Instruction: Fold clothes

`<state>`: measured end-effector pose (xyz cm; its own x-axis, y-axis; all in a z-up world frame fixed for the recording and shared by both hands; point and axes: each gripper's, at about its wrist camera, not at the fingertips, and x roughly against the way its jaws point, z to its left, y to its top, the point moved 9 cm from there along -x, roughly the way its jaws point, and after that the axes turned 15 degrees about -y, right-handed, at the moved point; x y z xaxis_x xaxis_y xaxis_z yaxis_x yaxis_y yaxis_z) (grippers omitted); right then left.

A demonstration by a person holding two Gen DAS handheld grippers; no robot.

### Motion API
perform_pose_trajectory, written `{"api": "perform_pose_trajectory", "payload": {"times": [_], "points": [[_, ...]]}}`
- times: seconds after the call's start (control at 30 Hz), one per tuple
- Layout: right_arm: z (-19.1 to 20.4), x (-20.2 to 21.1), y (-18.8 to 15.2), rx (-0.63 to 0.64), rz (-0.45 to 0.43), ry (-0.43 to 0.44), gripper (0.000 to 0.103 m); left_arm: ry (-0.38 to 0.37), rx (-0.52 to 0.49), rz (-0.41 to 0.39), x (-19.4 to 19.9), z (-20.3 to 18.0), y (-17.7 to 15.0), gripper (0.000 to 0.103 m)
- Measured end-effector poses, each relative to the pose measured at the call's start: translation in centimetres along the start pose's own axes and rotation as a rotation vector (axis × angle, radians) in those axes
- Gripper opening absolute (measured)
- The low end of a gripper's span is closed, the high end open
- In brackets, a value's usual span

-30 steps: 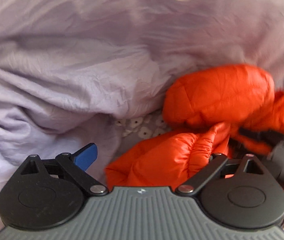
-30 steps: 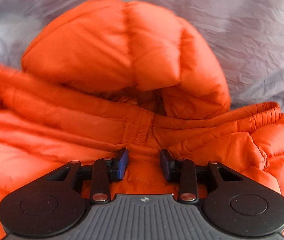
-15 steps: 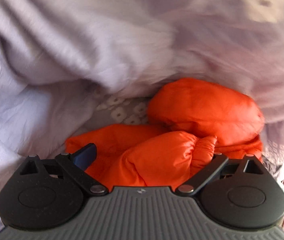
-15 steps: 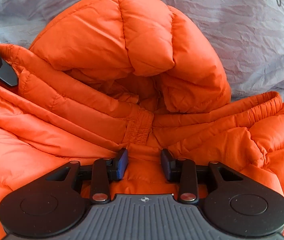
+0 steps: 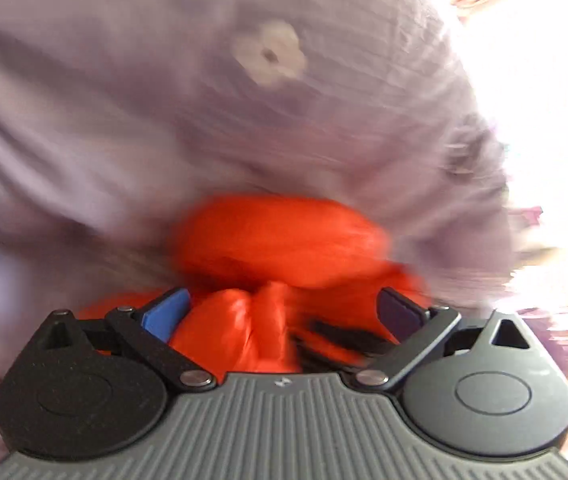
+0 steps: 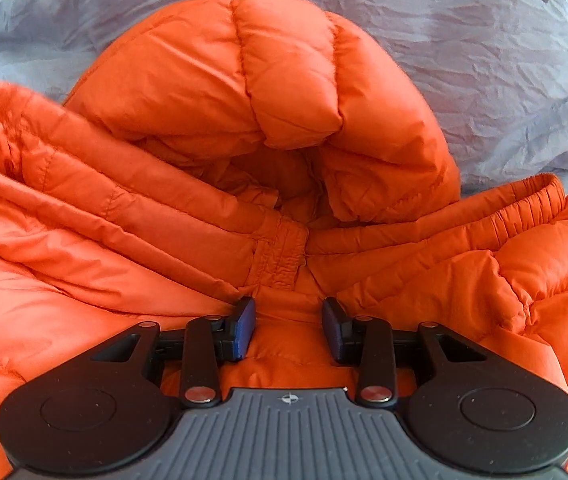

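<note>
— On the lilac bedsheet (image 6: 504, 80), where did the orange puffer jacket (image 6: 83, 280) lie?
— Spread near, its hood (image 6: 267, 88) bulging at the far side.
— And the right gripper (image 6: 288, 330)?
— Partly open, jaws flanking the collar fabric; whether they pinched it, I couldn't tell.
— The left gripper (image 5: 281, 314)?
— Blurred, spread wide, orange fabric bunched between, nothing pressed by the pads.
</note>
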<state>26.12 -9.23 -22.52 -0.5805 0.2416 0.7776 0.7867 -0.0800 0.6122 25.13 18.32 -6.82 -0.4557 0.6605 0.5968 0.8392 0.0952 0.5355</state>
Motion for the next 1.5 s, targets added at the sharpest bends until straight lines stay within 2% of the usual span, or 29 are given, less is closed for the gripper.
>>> {"api": "perform_pose_trajectory", "payload": {"times": [0.07, 0.1, 0.17, 0.2, 0.27, 0.33, 0.4, 0.47, 0.53, 0.67, 0.7, 0.77, 0.83, 0.9, 1.07, 1.13, 1.23, 1.37, 1.47, 1.5], "points": [[-0.2, 0.2, 0.0, -0.023, -0.004, 0.036, 0.046, 0.248, -0.289, -0.144, 2.5, -2.2, -1.0, 0.099], [-0.2, 0.2, 0.0, -0.032, -0.003, 0.056, 0.05, 0.328, -0.413, -0.21, 3.6, -3.7, -2.1, 0.1], [-0.3, 0.0, 0.0, -0.046, 0.002, 0.083, 0.053, 0.362, -0.555, -0.276, 5.2, -6.4, -4.6, 0.101], [-0.3, -0.2, 0.0, -0.05, 0.007, 0.09, 0.055, 0.344, -0.575, -0.297, 5.8, -7.4, -5.8, 0.101], [-0.1, -0.4, 0.0, -0.053, 0.014, 0.091, 0.057, 0.335, -0.54, -0.368, 7.7, -8.3, -6.9, 0.101], [-0.1, -0.6, 0.1, -0.054, 0.02, 0.088, 0.057, 0.328, -0.438, -0.431, 9.3, -7.9, -7.0, 0.102], [-0.1, -0.5, 0.1, -0.056, 0.021, 0.089, 0.057, 0.39, -0.39, -0.431, 9.3, -6.9, -6.9, 0.102], [-0.5, 0.3, 0.2, -0.057, 0.024, 0.099, 0.06, 0.519, -0.471, -0.369, 7.7, -5.9, -7.2, 0.102], [-1.4, 2.1, 0.1, -0.051, 0.018, 0.134, 0.068, 0.642, -0.519, -0.304, 5.6, -4.2, -7.4, 0.102], [-5.7, 7.0, 0.2, -0.06, -0.061, 0.212, 0.072, 0.707, -0.407, -0.205, 1.6, 0.5, -8.8, 0.102], [-5.1, 8.0, 0.9, -0.065, -0.085, 0.206, 0.076, 0.73, -0.397, -0.189, 1.0, 1.4, -8.9, 0.102], [-6.8, 9.4, 1.9, -0.049, -0.132, 0.176, 0.076, 0.775, -0.397, -0.164, 0.1, 3.0, -9.6, 0.103], [-8.5, 9.8, 2.5, 0.011, -0.141, 0.108, 0.07, 0.792, -0.401, -0.156, -0.5, 3.8, -9.7, 0.103], [-11.5, 10.8, 2.9, 0.07, -0.106, -0.005, 0.059, 0.815, -0.409, -0.151, -1.0, 4.5, -9.7, 0.103], [-12.6, 6.2, 2.5, -0.044, -0.051, -0.082, 0.064, 0.888, -0.406, -0.14, -2.2, 6.6, -9.2, 0.103], [-12.8, 4.8, 2.2, -0.049, -0.05, -0.109, 0.07, 0.906, -0.389, -0.112, -3.2, 7.9, -9.3, 0.103], [-12.8, 3.6, 2.0, -0.085, -0.013, -0.116, 0.073, 0.931, -0.382, -0.067, -4.2, 8.6, -9.6, 0.103], [-13.7, 5.9, 2.0, -0.083, 0.008, -0.124, 0.072, 0.914, -0.361, -0.04, -2.8, 7.9, -9.4, 0.103], [-16.2, 10.1, 1.9, -0.22, -0.037, -0.042, 0.074, 0.872, -0.303, -0.086, 0.3, 6.7, -9.3, 0.101], [-17.5, 11.7, 1.8, -0.295, -0.056, -0.014, 0.081, 0.852, -0.296, -0.111, 1.3, 6.1, -9.3, 0.101]]}}
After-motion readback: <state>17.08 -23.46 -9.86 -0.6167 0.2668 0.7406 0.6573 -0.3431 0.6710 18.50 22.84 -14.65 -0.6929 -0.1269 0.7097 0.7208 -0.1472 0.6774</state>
